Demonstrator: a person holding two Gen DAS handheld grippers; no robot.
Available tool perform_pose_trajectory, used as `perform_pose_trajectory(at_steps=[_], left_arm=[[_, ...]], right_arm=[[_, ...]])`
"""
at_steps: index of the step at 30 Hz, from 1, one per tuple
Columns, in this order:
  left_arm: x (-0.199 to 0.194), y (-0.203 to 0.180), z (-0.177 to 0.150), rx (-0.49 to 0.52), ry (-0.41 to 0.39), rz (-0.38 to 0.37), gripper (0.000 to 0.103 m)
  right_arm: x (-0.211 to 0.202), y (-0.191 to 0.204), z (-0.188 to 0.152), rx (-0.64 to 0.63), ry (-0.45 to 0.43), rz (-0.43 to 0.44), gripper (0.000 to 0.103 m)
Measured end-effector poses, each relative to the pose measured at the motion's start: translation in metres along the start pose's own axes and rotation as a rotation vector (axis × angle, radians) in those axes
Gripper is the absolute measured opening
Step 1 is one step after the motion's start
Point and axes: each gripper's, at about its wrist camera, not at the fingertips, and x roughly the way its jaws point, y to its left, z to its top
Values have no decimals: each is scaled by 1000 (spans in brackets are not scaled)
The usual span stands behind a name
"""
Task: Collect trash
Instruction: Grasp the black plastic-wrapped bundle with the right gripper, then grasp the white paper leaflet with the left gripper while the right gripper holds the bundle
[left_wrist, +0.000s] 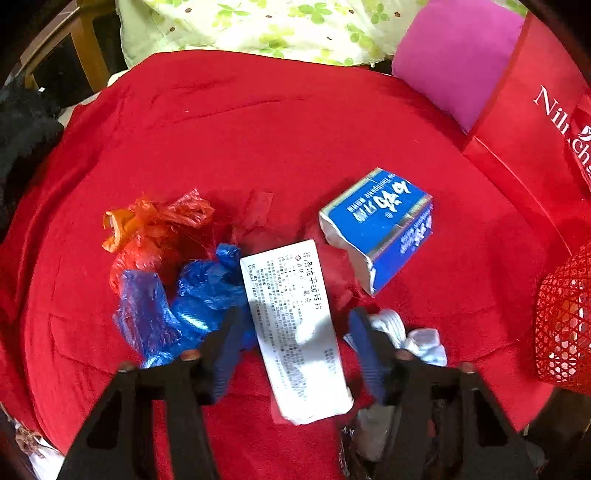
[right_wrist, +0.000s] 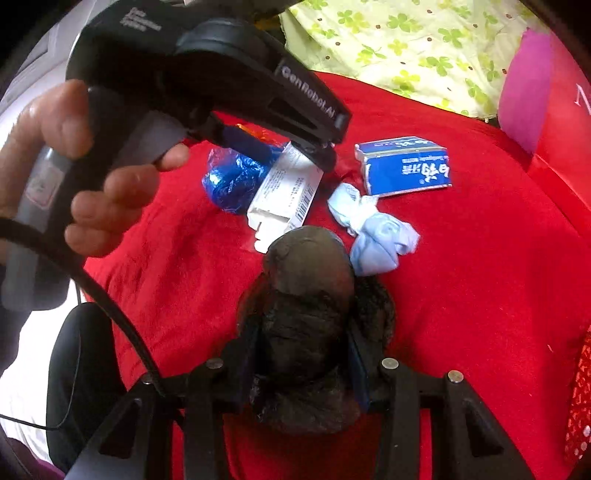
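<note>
Trash lies on a red blanket (left_wrist: 258, 129). My left gripper (left_wrist: 295, 314) points down over a white printed box (left_wrist: 295, 350); its fingers stand on either side of the box with gaps, so it is open. From the right wrist view the left gripper (right_wrist: 291, 153) hovers at the far end of that white box (right_wrist: 280, 199). My right gripper (right_wrist: 303, 326) is shut on a crumpled black plastic bag (right_wrist: 306, 280). Nearby lie a blue plastic bag (left_wrist: 184, 306), a red-orange plastic bag (left_wrist: 159, 229), a torn blue toothpaste box (left_wrist: 380, 225) and a pale blue crumpled wad (right_wrist: 376, 232).
A red paper shopping bag (left_wrist: 524, 147) and a red mesh basket (left_wrist: 565, 317) stand at the right. A pink cushion (left_wrist: 454, 59) and a green flowered quilt (left_wrist: 277, 26) lie behind the blanket. A person's hand (right_wrist: 74, 155) holds the left gripper's handle, with a cable hanging below.
</note>
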Motion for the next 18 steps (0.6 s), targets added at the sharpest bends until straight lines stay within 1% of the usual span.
perform_pose_trajectory(at_steps=[1, 3, 7, 11, 14, 16, 18], left_arm=[[0, -1, -2, -2, 7, -14, 46], [1, 0, -9, -6, 26, -33, 45], [-8, 1, -30, -1, 4, -49, 45], [-3, 2, -45, -13, 20, -61, 45], [-2, 2, -49, -23, 14, -80, 45], [-3, 0, -49, -29, 7, -83, 46], [-4, -4, -46, -42, -1, -95, 51]], right_arm=[[-2, -2, -1, 2, -4, -3, 45], [-5, -5, -1, 15, -15, -12, 45], [-19, -17, -6, 55, -49, -43, 45], [-28, -42, -9, 143, -54, -93, 45], [-32, -62, -11, 215, -40, -109, 45], [-32, -67, -11, 236, -39, -108, 45], [-33, -70, -11, 234, -38, -111, 45]])
